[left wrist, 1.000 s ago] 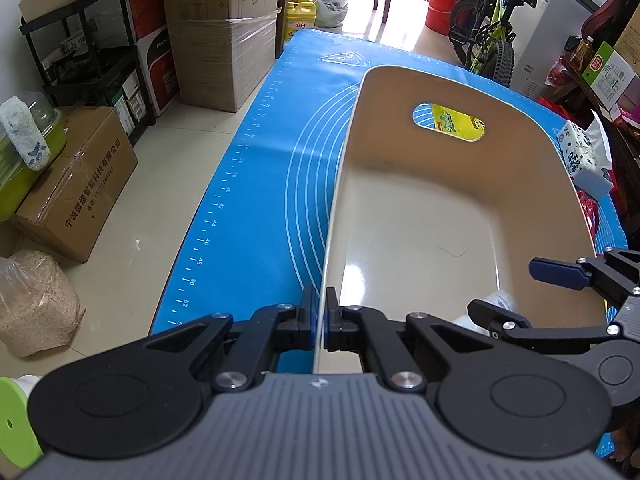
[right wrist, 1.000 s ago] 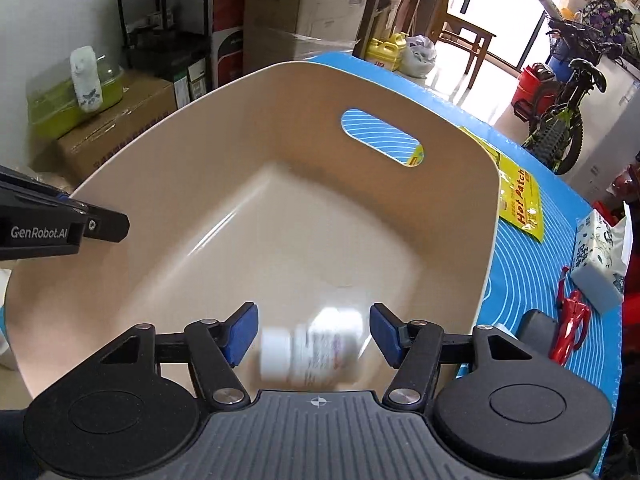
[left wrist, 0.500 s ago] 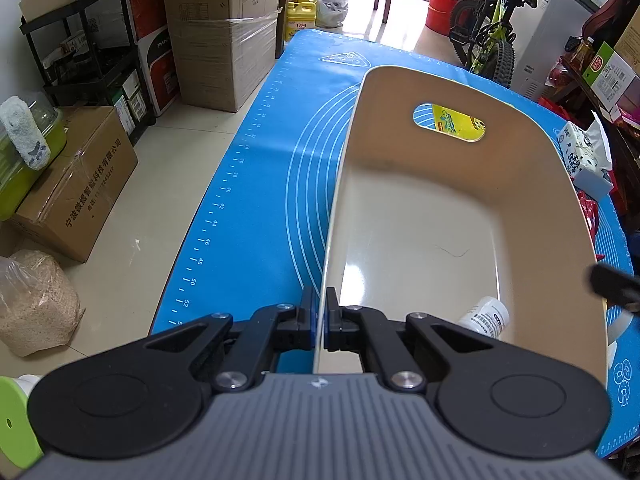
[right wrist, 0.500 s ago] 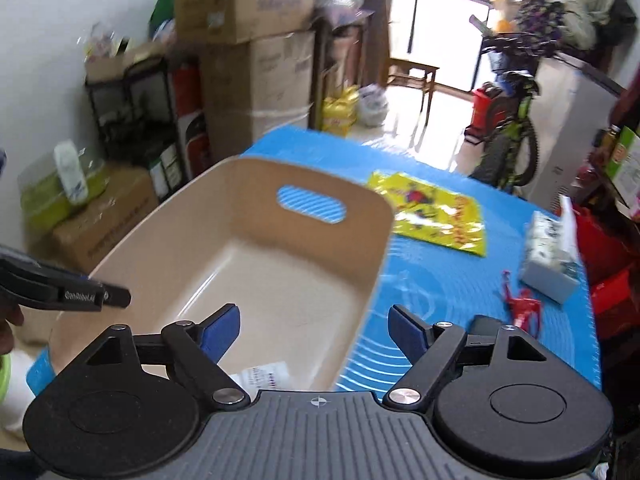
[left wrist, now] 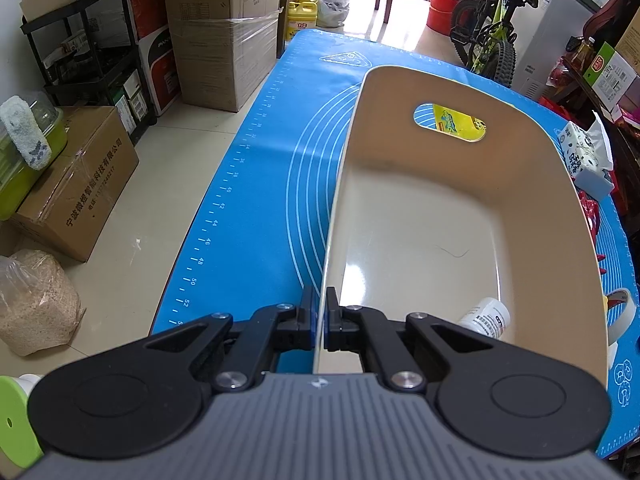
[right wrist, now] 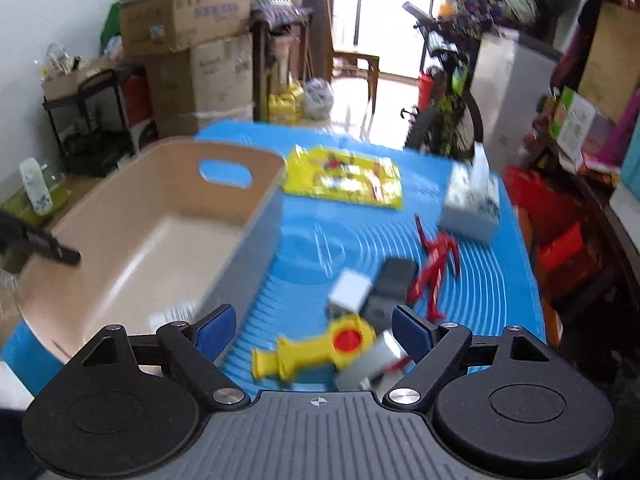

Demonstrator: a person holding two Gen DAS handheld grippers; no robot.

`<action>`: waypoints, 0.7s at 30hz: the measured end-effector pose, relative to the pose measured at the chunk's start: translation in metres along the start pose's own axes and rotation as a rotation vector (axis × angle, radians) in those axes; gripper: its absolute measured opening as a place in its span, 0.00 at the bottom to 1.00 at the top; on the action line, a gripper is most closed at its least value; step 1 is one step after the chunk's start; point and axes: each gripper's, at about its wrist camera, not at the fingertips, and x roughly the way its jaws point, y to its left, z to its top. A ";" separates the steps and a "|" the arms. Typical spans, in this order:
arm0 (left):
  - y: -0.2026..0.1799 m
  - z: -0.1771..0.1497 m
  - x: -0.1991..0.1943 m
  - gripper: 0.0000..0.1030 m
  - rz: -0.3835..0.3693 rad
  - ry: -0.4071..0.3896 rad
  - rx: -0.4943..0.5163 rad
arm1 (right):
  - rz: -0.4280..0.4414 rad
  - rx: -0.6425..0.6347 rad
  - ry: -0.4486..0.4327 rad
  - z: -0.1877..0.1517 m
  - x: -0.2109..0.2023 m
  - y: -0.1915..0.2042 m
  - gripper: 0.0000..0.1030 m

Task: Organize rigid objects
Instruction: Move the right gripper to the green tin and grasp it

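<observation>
A beige bin (left wrist: 532, 200) stands on the blue mat (left wrist: 272, 184); it also shows in the right wrist view (right wrist: 256, 208). My left gripper (left wrist: 319, 318) is shut on the bin's left rim. A white pill bottle (left wrist: 486, 317) lies in the bin's near right corner. My right gripper (right wrist: 312, 326) is open and empty above the mat, right of the bin. Below it lie a yellow toy with a red button (right wrist: 316, 350), a white cube (right wrist: 350, 290), a black object (right wrist: 390, 284) and red pliers (right wrist: 434, 266). The right view is blurred.
A yellow packet (right wrist: 344, 178) and a tissue pack (right wrist: 472, 200) lie at the mat's far side. A tape roll (left wrist: 620, 308) sits right of the bin. Cardboard boxes (left wrist: 224, 28), a black shelf (left wrist: 84, 60) and a bicycle (left wrist: 492, 48) stand around the table.
The right gripper let the white bottle drop into the bin, then rose and swung right over the loose objects on the mat. The left gripper stayed shut on the bin rim.
</observation>
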 end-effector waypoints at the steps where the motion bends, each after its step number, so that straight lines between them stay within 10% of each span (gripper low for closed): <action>1: 0.000 0.000 0.000 0.05 0.000 0.000 0.000 | -0.003 0.003 0.012 -0.007 0.003 -0.002 0.85; 21: 0.000 0.000 0.000 0.05 -0.002 0.000 -0.003 | 0.087 0.016 0.213 -0.058 0.072 0.017 0.82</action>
